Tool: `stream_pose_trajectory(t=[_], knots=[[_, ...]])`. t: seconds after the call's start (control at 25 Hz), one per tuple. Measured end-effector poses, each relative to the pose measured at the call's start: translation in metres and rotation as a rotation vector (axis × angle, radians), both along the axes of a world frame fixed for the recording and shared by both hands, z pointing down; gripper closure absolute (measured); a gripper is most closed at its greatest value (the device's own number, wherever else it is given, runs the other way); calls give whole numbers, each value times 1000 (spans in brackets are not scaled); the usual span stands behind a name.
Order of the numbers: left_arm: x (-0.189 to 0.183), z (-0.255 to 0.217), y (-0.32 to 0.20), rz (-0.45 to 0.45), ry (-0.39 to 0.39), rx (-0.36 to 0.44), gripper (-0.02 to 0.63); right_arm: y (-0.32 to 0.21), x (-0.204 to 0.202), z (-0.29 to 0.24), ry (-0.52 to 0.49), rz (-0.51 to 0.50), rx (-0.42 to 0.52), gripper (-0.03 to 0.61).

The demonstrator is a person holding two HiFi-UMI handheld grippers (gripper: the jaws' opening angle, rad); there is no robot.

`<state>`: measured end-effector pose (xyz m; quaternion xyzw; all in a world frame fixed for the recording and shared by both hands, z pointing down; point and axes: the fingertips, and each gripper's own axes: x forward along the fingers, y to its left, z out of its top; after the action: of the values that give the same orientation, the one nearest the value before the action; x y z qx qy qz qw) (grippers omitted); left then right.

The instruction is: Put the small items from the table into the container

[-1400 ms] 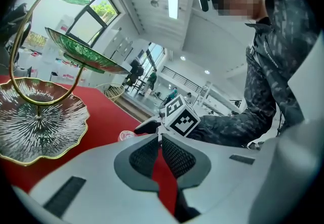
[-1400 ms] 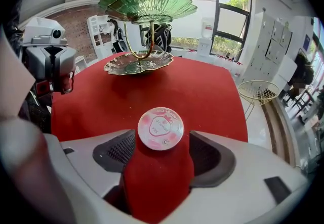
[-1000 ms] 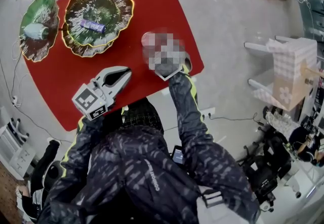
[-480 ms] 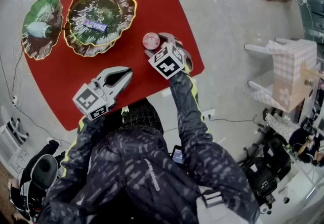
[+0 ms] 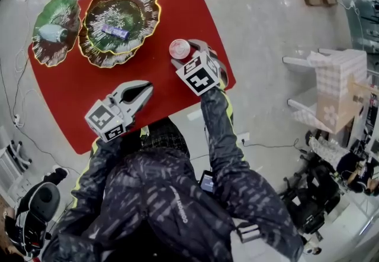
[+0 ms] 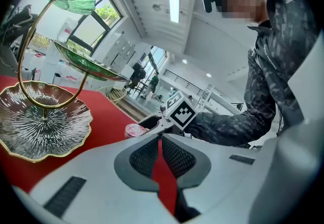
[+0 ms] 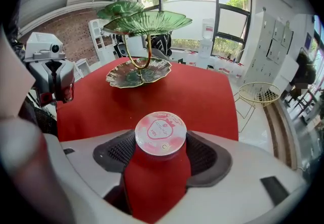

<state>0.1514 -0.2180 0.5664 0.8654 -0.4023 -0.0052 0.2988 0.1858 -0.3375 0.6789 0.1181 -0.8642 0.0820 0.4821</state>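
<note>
Over the red table (image 5: 148, 77), head view: the tiered stand (image 5: 131, 11) serves as the container. One wrapped bar (image 5: 115, 32) already lies in its large dish. A pale item (image 5: 52, 32) lies in the smaller green leaf dish (image 5: 59, 13); I cannot tell what that item is. The only small item I see on the table outside the stand is the pink-lidded cup (image 5: 179, 49). It sits near the table's right edge, well apart from the stand. My right gripper (image 5: 187, 55) is at the cup, one jaw on each side. My left gripper (image 5: 141, 90) hangs over the near part of the table with nothing in it. I judge the task about two thirds done: the cup is left to carry over and release.

Left gripper view: my jaws meet at the tips, with only a thin wedge of red table showing behind them. The cup and the right gripper sit beyond, and the stand is to the left.

Right gripper view: my jaws are clamped on the cup, a pad touching the lid rim on each side. The cup stands upright, lid facing up, long axis vertical. Being round, it has no sideways heading. I cannot tell whether its base is off the table. The stand lies straight ahead across the table.
</note>
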Motion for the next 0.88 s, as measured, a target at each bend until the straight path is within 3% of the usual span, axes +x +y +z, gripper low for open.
stream_pose_trajectory(t=[0.88], knots=[[-24,-55,16,-107,-3,80,601,16,-13,-123,-68,-17,71,262]])
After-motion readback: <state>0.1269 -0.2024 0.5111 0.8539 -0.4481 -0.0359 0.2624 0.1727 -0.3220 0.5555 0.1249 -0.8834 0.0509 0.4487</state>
